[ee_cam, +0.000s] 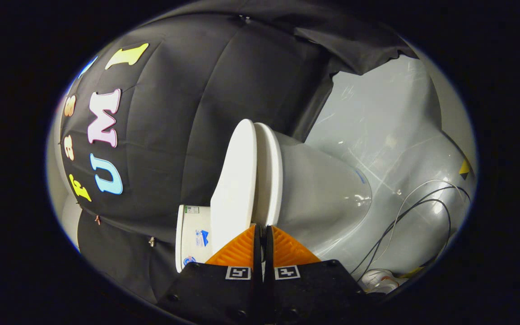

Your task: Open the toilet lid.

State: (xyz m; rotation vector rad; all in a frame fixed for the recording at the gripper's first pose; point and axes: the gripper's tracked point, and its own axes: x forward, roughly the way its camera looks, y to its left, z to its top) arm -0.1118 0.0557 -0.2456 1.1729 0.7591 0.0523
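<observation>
Item 1: toilet lid. A white, rigid, glossy slab is seen just ahead of the fingertips, edge-on in a rolled camera view, so its true attitude cannot be fixed. It is separated from the seat by a narrow wedge of gap that widens away from the gripper. The lid is judged stiff, moderately light, hinged, and slippery on its smooth faces. A hold is best taken at the free rim, or the rim is pushed from inside the gap; a fall back onto the seat is to be guarded against, since hard plastic can crack or slam.

Item 2: gripper. The 2 fingers are drawn almost together, only a thin slit being left between them. Nothing is held. The tips are placed at the near edge of lid and seat, in line with the gap; whether contact is made cannot be told.

Item 3: toilet bowl. A white glazed body is seen beyond the seat, on the right side of the fingers.

Item 4: tank. It is set left of the fingers, next to the lid.

Item 5: cables. Dark and pale leads are trailed over the grey floor, right of the bowl.
</observation>
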